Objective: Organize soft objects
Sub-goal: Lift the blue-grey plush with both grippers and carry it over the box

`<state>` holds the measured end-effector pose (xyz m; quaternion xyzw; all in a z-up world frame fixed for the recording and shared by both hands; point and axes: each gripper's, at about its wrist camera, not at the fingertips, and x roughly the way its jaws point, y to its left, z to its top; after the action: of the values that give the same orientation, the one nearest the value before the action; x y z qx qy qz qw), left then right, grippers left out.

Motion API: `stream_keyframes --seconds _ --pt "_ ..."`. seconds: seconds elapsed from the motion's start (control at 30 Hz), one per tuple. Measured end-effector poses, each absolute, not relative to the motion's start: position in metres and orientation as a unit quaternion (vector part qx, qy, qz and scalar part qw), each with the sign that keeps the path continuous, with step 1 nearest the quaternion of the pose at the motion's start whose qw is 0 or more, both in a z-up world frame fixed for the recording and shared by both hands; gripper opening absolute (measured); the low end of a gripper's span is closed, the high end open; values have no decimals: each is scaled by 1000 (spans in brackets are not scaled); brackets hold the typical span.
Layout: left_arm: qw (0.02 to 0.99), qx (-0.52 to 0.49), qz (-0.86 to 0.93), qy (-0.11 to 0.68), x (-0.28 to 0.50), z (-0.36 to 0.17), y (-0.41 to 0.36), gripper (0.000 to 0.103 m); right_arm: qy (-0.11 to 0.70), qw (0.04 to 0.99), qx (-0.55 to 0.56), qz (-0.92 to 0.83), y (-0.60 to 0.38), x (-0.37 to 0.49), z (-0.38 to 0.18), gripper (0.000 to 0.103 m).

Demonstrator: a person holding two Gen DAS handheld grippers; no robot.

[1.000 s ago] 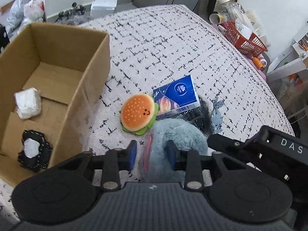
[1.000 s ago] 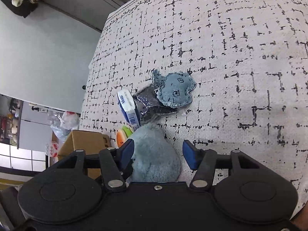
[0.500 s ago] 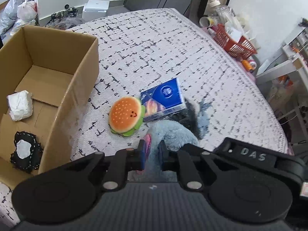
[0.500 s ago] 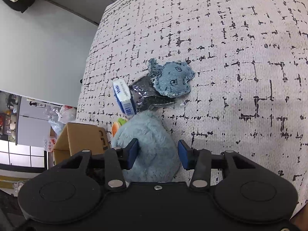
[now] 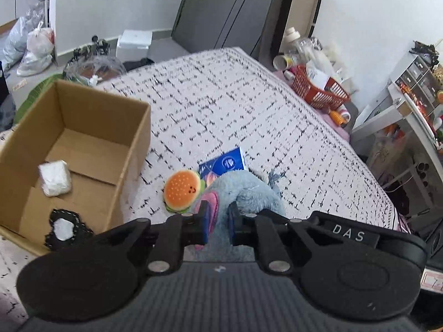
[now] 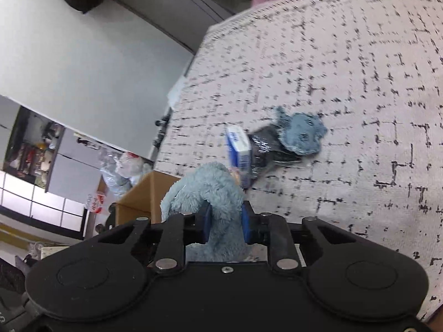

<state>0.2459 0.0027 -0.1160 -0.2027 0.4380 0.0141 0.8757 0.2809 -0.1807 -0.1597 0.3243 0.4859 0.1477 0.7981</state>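
Note:
A fluffy blue plush toy [image 5: 246, 191] with a pink part is held by both grippers and lifted off the patterned bed [image 5: 235, 105]. My left gripper [image 5: 217, 222] is shut on its pink-edged part. My right gripper [image 6: 225, 221] is shut on the same plush toy [image 6: 205, 191]. A burger plush [image 5: 182, 191] lies on the bed beside an open cardboard box [image 5: 133, 149]. A blue tissue pack [image 5: 225, 164] lies behind the burger. A denim-blue soft toy [image 6: 303, 132] lies on a dark plastic bag [image 6: 264, 149].
The box holds a white wrapped bundle [image 5: 54, 178] and a black lace piece [image 5: 65, 228]. A red basket [image 5: 318, 92] with clutter stands past the bed's far right edge. Shelving [image 5: 415, 105] stands at the right. Bags [image 5: 33, 47] lie on the floor at far left.
Both grippers closed on the blue plush toy and lifted it up off the bed. Both views rose and tilted.

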Motion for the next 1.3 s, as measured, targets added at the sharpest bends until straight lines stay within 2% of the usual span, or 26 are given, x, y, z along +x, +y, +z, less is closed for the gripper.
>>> stream_keyframes --seconds 0.77,1.3 --pt "906 -201 32 371 212 -52 29 12 402 817 334 245 -162 261 -111 21" --pt "907 -228 45 352 202 -54 83 12 382 820 327 274 -112 254 -119 21"
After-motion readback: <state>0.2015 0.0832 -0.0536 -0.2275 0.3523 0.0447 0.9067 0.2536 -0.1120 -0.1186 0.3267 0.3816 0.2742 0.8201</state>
